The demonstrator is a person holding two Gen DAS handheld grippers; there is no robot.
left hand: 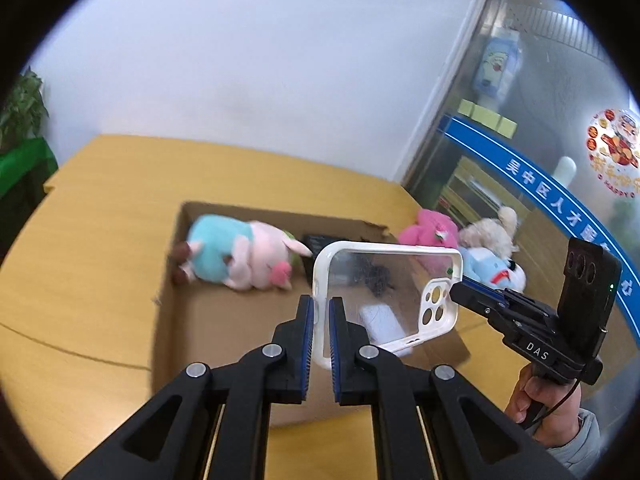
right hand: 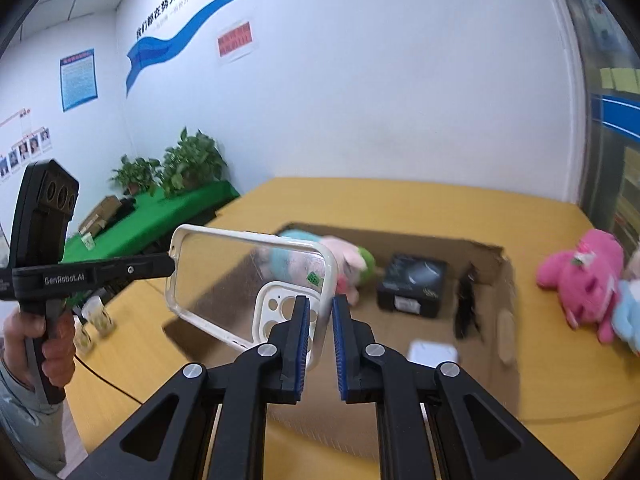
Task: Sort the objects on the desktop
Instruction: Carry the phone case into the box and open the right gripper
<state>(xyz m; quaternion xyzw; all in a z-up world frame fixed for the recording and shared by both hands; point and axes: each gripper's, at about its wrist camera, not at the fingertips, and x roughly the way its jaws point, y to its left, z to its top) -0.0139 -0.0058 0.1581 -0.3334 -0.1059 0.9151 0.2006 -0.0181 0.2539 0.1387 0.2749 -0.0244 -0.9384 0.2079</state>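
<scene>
Both black two-finger grippers, left gripper (left hand: 319, 330) and right gripper (right hand: 319, 334), are clamped on one clear white-rimmed phone case (left hand: 386, 300), held above the open cardboard box (left hand: 224, 320).
Below spreads a yellow wooden table (left hand: 100, 248) against a white wall (left hand: 240, 60); one pastel plush (left hand: 240, 258) lies inside the box, three plush toys (left hand: 460, 244) beside it.

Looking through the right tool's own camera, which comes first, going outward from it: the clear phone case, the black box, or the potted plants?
1. Phone case: nearest, clamped at its camera end between the right tool fingers, left of centre.
2. Black box: farther, inside the cardboard box, right of centre.
3. Potted plants: farthest, on the green-covered table by the wall, upper left.
</scene>
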